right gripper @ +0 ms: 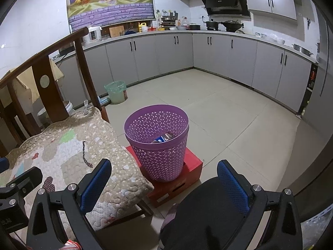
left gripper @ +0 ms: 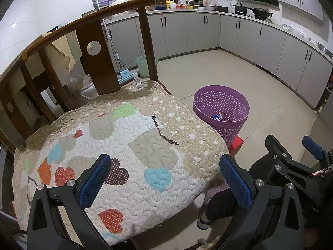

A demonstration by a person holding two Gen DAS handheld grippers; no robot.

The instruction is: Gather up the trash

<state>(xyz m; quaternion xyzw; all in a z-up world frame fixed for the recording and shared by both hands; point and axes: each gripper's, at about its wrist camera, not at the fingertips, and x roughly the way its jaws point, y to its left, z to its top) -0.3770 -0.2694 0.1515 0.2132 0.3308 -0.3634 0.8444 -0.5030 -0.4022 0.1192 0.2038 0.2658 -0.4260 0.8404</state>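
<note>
A purple lattice bin [right gripper: 157, 141] stands on a red box [right gripper: 179, 179] on the floor, right of a wooden chair. A blue and white packet [right gripper: 163, 138] lies inside it; the bin [left gripper: 221, 112] and the packet [left gripper: 218, 116] also show in the left wrist view. The chair's quilted heart-pattern cushion [left gripper: 116, 158] carries a thin dark spotted strip [left gripper: 162, 132], also in the right wrist view [right gripper: 85, 154]. My left gripper [left gripper: 166, 179] is open and empty above the cushion's front. My right gripper [right gripper: 164, 185] is open and empty, low in front of the bin.
A small clear bottle [left gripper: 137, 81] stands at the cushion's back edge. A green bucket [right gripper: 116, 91] and a mop [left gripper: 122, 70] stand by the grey cabinets [right gripper: 187, 52]. My dark-clothed knee [right gripper: 199, 208] is below the right gripper. Tiled floor [right gripper: 229, 125] stretches right of the bin.
</note>
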